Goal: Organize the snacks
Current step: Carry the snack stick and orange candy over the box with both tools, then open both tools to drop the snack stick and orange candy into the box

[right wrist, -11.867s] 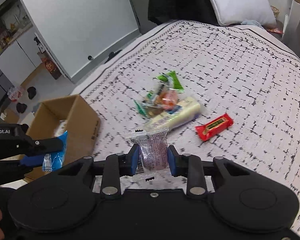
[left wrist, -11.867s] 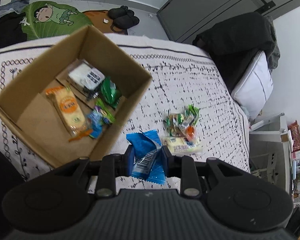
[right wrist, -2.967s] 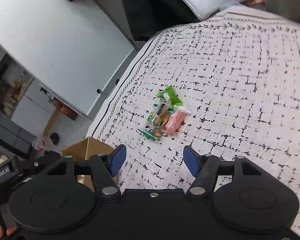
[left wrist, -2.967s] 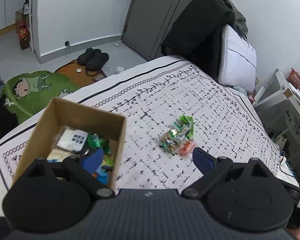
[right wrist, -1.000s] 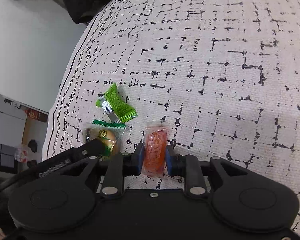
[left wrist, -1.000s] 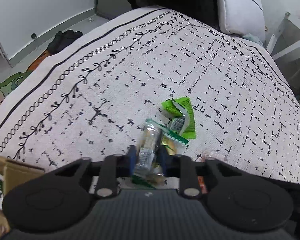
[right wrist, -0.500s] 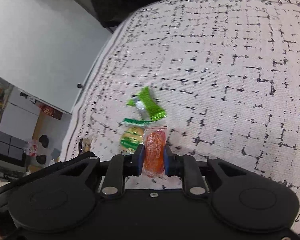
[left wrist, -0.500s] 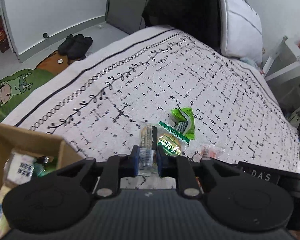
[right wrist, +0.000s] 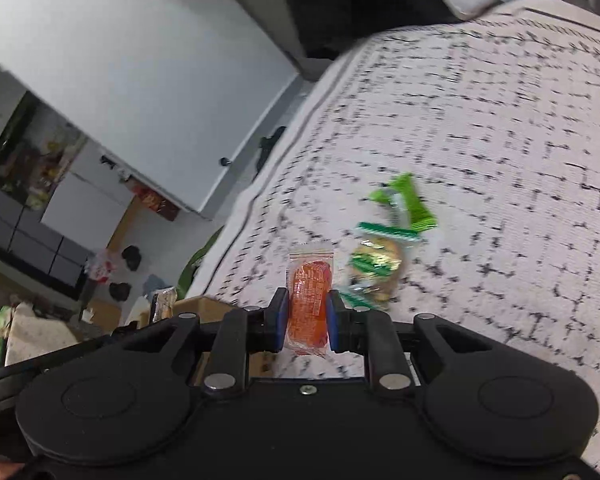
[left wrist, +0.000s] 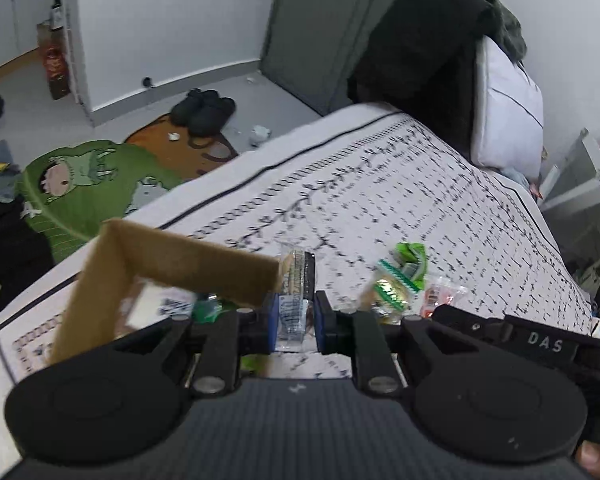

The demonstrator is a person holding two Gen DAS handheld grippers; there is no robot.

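White patterned bedspread (left wrist: 420, 184) lay below. Your left gripper (left wrist: 296, 316) pinched a clear-wrapped snack (left wrist: 294, 300), your right gripper (right wrist: 308, 316) an orange-filled packet (right wrist: 309, 300); you needed to clear the brown cardboard box (left wrist: 180, 260) wall before releasing.

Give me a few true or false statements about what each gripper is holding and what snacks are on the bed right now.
1. The left gripper is shut on a clear snack packet. True.
2. The right gripper is empty. False: it is shut on an orange snack.
3. Two green-wrapped snacks lie on the bed. True.
4. The cardboard box is empty. False: wrapped items show inside it.
5. A pillow lies inside the box. False: it stands at the bed's far end.
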